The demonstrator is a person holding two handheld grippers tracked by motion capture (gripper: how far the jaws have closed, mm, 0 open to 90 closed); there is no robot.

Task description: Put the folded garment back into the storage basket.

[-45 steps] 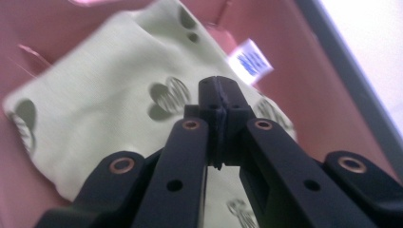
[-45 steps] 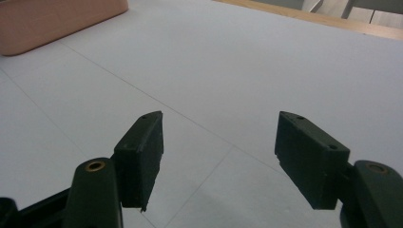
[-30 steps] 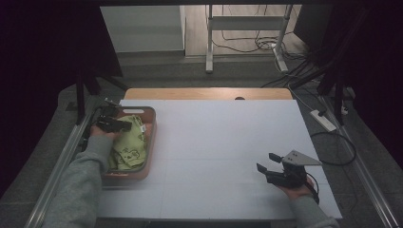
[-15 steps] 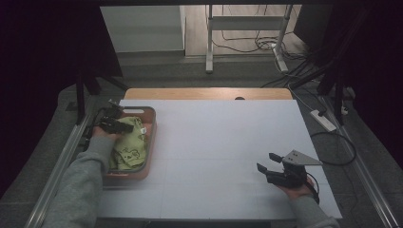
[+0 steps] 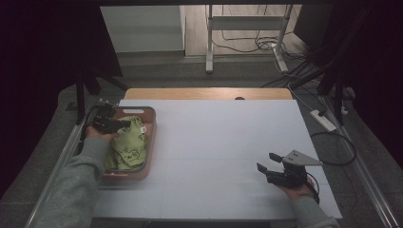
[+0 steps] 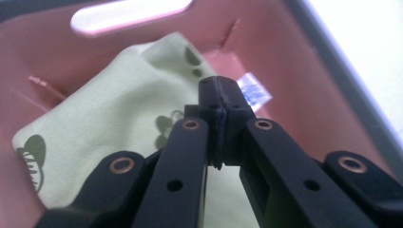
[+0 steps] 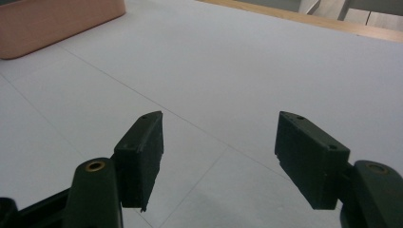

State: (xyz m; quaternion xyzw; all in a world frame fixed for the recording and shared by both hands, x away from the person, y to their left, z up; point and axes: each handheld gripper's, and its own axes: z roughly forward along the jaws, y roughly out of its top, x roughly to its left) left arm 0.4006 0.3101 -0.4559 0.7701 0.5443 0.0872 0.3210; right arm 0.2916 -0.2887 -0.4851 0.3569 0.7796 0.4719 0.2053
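Our left gripper (image 6: 219, 102) has its jaws pressed fully together over the basket, and compared with a second ago it has lifted a little and drifted toward the basket's far end; whether a thin fold of cloth is pinched between the pads we cannot tell, since the green fabric sits right behind the tips. We read that small rise as the start of pulling the garment up out of the basket (or, if the pinch missed, as a lift that comes away empty). The green cloth (image 5: 127, 145) lies crumpled inside the pink basket (image 5: 151, 142) at the table's left edge, directly under and beyond the closed tips, with its white label (image 6: 252, 90) just beside them in the left gripper view. Farther out, our right gripper (image 5: 272, 165) rests low over the bare white table (image 5: 214, 142) near the right front, jaws spread with nothing between them, well apart from the basket and unmoved from a second ago.
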